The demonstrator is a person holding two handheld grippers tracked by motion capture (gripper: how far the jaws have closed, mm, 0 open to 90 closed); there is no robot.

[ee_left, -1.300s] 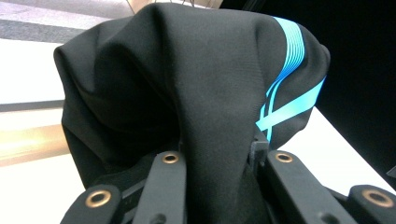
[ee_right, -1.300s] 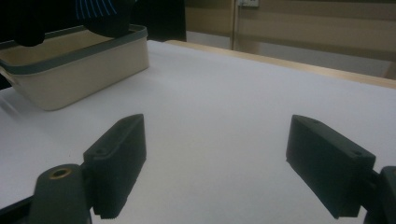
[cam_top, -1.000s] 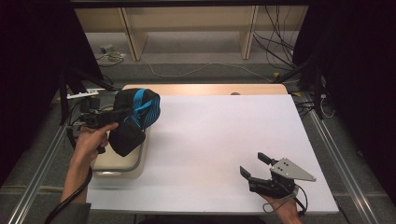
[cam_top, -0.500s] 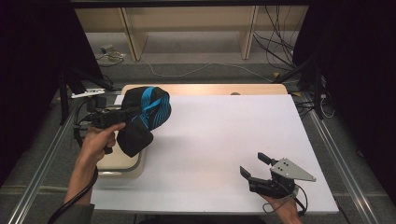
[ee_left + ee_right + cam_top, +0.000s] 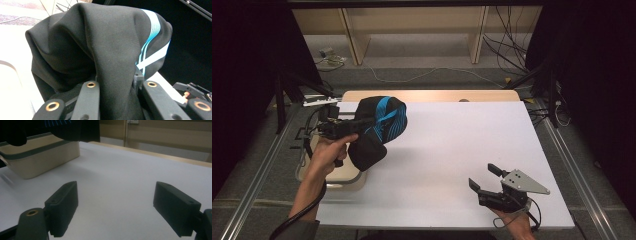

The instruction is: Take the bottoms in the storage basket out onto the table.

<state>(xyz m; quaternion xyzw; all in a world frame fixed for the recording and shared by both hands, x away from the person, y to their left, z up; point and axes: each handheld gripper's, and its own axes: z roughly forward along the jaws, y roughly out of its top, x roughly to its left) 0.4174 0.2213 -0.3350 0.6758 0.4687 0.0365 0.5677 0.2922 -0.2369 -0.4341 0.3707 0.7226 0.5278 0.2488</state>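
At the left of the high view, the left gripper is clamped on a black garment with blue stripes and holds it in the air over the table's left part, above a beige bin. In the left gripper view the jaws pinch a thick fold of the black cloth between them, and the garment bulges up over them. The bin sits at the left edge of the white table, partly under the hanging cloth. To the right the tabletop is bare and open across its middle and far side. Near the front right corner the right gripper rests low by the table's front edge, jaws spread wide with nothing between them. The right gripper view shows the jaws wide apart over bare white surface, the bin's side wall beyond them, and the dark cloth hanging just above its rim.
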